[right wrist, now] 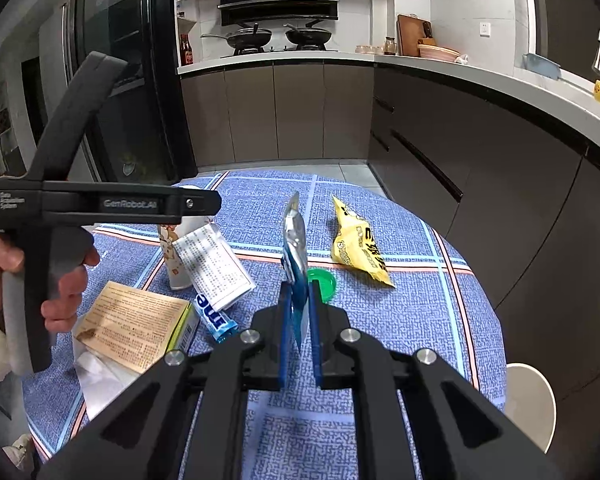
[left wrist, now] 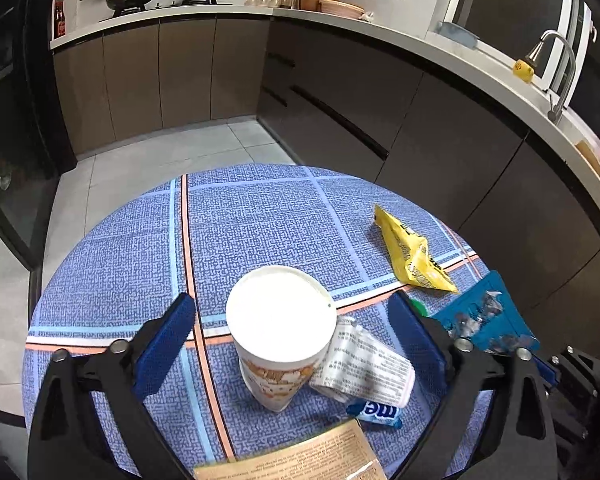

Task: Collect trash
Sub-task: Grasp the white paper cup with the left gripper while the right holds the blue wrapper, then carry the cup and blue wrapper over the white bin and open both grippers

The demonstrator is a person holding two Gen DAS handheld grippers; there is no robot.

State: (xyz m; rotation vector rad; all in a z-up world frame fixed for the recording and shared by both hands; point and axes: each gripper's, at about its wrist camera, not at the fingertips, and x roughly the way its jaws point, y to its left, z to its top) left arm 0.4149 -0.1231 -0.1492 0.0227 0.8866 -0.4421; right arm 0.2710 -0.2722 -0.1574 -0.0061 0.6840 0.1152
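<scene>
Round tabletop (left wrist: 260, 220) under a blue plaid cloth, kitchen cabinets standing behind it. Left tool (left wrist: 296, 336) is hanging over the near part of the cloth with its blue pads (left wrist: 168, 336) standing wide apart – the white paper cup (left wrist: 280, 320), upright and printed with orange figures, is sitting between them, neither pad touching it. A folded white leaflet (left wrist: 364, 364) is leaning against the cup's right side, and a blue candy wrapper (left wrist: 376, 410) is lying just below the leaflet. A tan printed box (left wrist: 300, 460) is showing at the bottom edge of the left wrist view. Right tool (right wrist: 300, 312) is clamped on a blue foil wrapper (right wrist: 294, 240), pads pressed together on its lower edge – the wrapper is standing up on edge between them, silver inner face showing. A green lid (right wrist: 322, 280) is lying on the cloth just beyond the right tool's tips. A crumpled yellow snack bag (right wrist: 358, 246) is lying farther out toward the right, apart from the rest. In the right wrist view a hand (right wrist: 60, 280) is gripping the left tool's handle at the left side
</scene>
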